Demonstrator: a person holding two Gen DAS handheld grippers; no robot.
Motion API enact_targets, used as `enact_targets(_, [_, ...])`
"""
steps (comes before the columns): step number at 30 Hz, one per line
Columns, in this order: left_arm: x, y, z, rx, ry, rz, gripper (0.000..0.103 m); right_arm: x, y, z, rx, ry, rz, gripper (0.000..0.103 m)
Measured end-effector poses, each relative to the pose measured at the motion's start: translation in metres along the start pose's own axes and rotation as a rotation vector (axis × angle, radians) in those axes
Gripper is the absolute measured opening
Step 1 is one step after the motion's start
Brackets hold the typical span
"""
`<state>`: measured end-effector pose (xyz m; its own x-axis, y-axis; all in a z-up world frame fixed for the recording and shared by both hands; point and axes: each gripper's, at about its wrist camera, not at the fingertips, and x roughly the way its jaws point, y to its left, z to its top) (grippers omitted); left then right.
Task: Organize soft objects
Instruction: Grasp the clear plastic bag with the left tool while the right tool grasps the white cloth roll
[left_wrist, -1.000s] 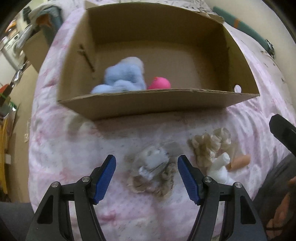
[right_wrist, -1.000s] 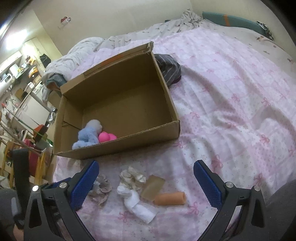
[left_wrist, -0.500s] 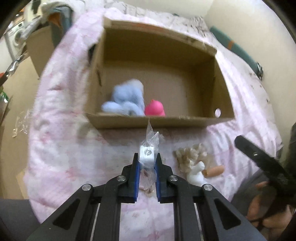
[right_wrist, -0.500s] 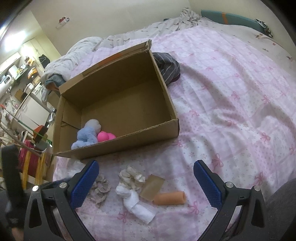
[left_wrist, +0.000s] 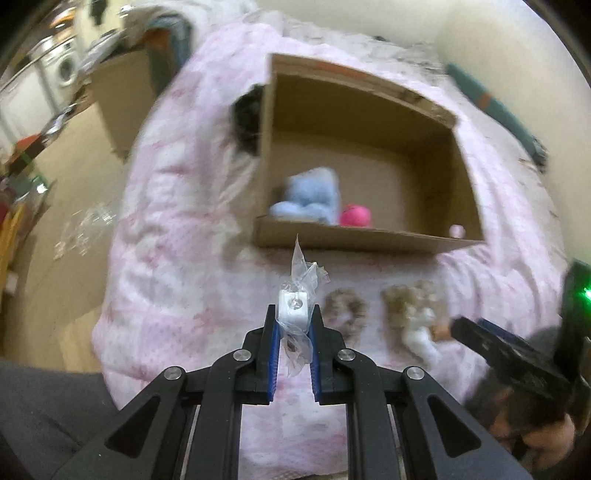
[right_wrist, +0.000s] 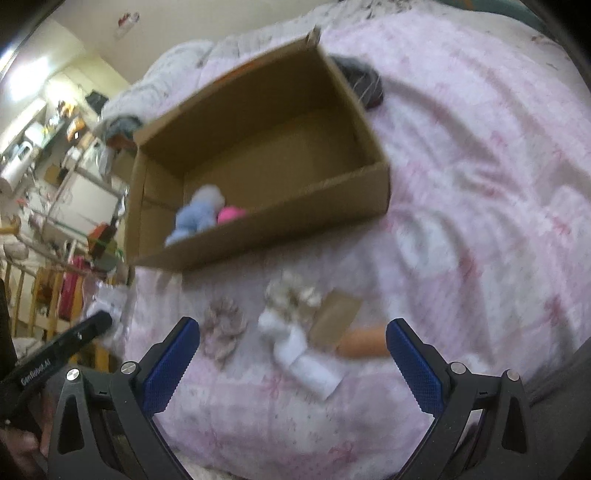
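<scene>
Lifted clear of the pink bedspread (left_wrist: 177, 280) since a second ago, the clear plastic bag with a white block inside (left_wrist: 293, 314) now hangs pinched between our left gripper (left_wrist: 293, 332) pads, whose jaws were wide around it then and have since closed tight on it. We take the cardboard box (left_wrist: 354, 238) as our landmark: the bag sits just in front of its near wall, towards its left end.

Inside the box, against that near wall, lie a blue plush toy (left_wrist: 312, 197) and a pink ball (left_wrist: 355, 216), touching each other.

In front of the box, to the right of the bag, rest a brownish scrunchie (right_wrist: 223, 326), then a beige ruffled bundle (right_wrist: 291, 295) with a white rolled sock (right_wrist: 299, 360) just beside it, a tan card (right_wrist: 336, 319) and an orange roll (right_wrist: 364, 345) (all blurred in both views).

Our right gripper (right_wrist: 291, 362) stands wide open over the sock, nearer to us than the box, with nothing pressed between its blue pads.
</scene>
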<state>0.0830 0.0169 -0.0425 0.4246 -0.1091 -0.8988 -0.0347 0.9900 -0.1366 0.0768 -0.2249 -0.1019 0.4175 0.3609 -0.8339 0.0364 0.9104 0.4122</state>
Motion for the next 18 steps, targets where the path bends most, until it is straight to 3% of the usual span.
enact_targets(2, [0.005,0.004,0.0,-0.014,0.008,0.032,0.013,0.006,0.006,-0.004,-0.023,0.022,-0.011,0.103])
enact_targets(4, [0.004,0.008,0.002,-0.045,0.009,0.012,0.013,0.01,0.009,-0.008,-0.019,0.046,0.002,0.103])
enact_targets(12, [0.001,0.002,0.005,-0.048,-0.007,-0.016,0.013,0.027,-0.01,-0.022,0.129,0.139,0.023,0.103])
enact_targets(15, [0.0,0.005,0.005,-0.059,-0.005,-0.023,0.013,0.037,-0.016,-0.024,0.179,0.178,0.037,0.092])
enact_targets(18, [-0.001,0.009,0.005,-0.072,-0.005,-0.019,0.013,0.049,-0.017,-0.026,0.2,0.215,0.033,0.089])
